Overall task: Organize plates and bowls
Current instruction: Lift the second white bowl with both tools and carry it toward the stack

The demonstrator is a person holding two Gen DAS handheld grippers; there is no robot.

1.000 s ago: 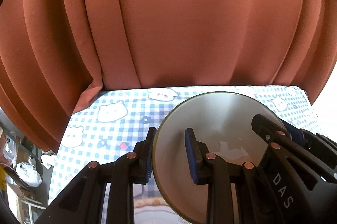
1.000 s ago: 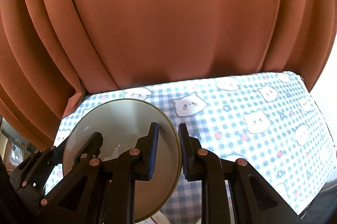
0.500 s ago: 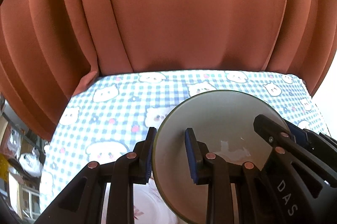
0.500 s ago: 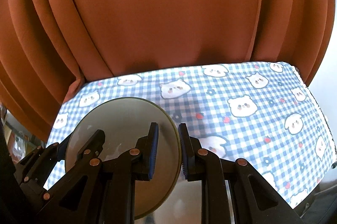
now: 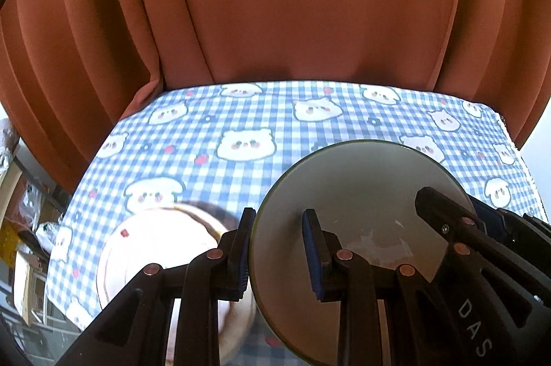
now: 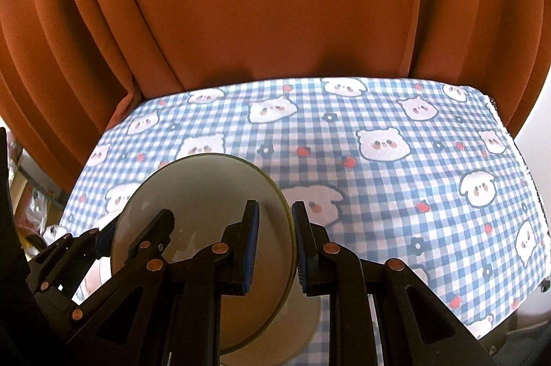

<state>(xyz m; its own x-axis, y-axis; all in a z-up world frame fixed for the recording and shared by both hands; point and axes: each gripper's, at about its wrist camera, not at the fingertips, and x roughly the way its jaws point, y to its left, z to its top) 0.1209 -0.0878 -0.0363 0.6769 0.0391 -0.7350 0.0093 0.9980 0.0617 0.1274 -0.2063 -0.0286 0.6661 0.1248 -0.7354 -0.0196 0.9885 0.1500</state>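
Both grippers hold one grey-green bowl (image 5: 361, 211) by its rim, above the table. My left gripper (image 5: 279, 248) is shut on the bowl's left rim, one finger inside and one outside. My right gripper (image 6: 273, 238) is shut on the bowl's (image 6: 199, 204) right rim in the same way. Each view shows the other gripper clamped on the far side. A white plate with a small red print (image 5: 151, 248) lies on the table below, left of the bowl. A pale dish (image 6: 303, 328) shows under the bowl in the right wrist view.
The table wears a blue-and-white checked cloth with bear faces (image 6: 396, 166), also seen in the left wrist view (image 5: 241, 142). An orange curtain (image 5: 292, 4) hangs behind its far edge. Cluttered shelves (image 5: 20, 211) lie off the table's left side.
Both grippers have tipped downward with the bowl, so more tablecloth shows. The white plate on the left has come into view under the left gripper. Both grips stay the same.
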